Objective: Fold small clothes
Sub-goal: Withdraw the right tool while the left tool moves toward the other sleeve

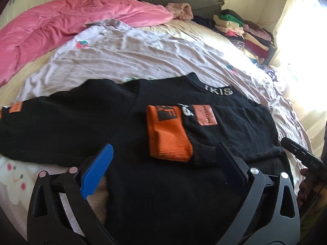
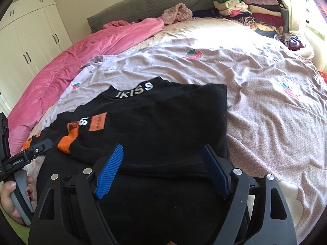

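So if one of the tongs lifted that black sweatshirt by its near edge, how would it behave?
The black sweatshirt would probably drape limply, since it already lies creased and flattened. Its folded-in sleeve with the orange cuff would likely slide open. The thick knit suggests it would not be slippery.

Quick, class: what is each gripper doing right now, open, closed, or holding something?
Left gripper: open, holding nothing, above the black sweater.
Right gripper: open, holding nothing.

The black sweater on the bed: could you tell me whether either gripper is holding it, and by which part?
Nothing is held. The left gripper and right gripper both hover open above the black sweater, pads clear of the cloth.
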`<control>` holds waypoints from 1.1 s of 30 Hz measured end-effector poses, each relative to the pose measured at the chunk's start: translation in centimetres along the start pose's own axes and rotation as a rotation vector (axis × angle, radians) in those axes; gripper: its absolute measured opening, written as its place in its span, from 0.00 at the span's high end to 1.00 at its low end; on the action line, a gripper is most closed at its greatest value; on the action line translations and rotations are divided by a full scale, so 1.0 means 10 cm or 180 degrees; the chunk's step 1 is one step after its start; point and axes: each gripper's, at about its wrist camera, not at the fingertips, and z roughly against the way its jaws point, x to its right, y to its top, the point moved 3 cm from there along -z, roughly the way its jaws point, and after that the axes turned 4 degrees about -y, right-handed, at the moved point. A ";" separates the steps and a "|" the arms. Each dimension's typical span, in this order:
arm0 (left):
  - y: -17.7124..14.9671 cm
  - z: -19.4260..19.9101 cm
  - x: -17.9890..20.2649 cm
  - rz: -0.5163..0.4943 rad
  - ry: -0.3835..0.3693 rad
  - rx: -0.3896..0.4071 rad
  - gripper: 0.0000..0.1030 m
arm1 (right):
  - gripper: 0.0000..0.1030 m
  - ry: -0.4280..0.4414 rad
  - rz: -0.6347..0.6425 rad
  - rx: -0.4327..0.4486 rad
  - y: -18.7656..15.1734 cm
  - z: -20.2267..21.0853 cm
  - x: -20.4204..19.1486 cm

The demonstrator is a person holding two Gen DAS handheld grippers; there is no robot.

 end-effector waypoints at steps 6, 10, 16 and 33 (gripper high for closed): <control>0.00 0.24 -0.18 0.0047 0.0152 0.0136 0.09 | 0.13 0.0055 0.0073 0.0124 0.06 0.12 -0.20; -0.01 0.38 -0.30 0.0058 0.0257 0.0223 0.09 | 0.12 0.0123 0.0126 0.0162 0.09 0.17 -0.35; 0.00 0.51 -0.53 0.0216 0.0355 0.0293 0.09 | 0.12 0.0206 0.0221 0.0199 0.14 0.21 -0.59; 0.00 0.87 -1.24 0.0716 0.0629 0.0543 0.09 | 0.12 0.0449 0.0616 0.0307 0.26 0.19 -1.36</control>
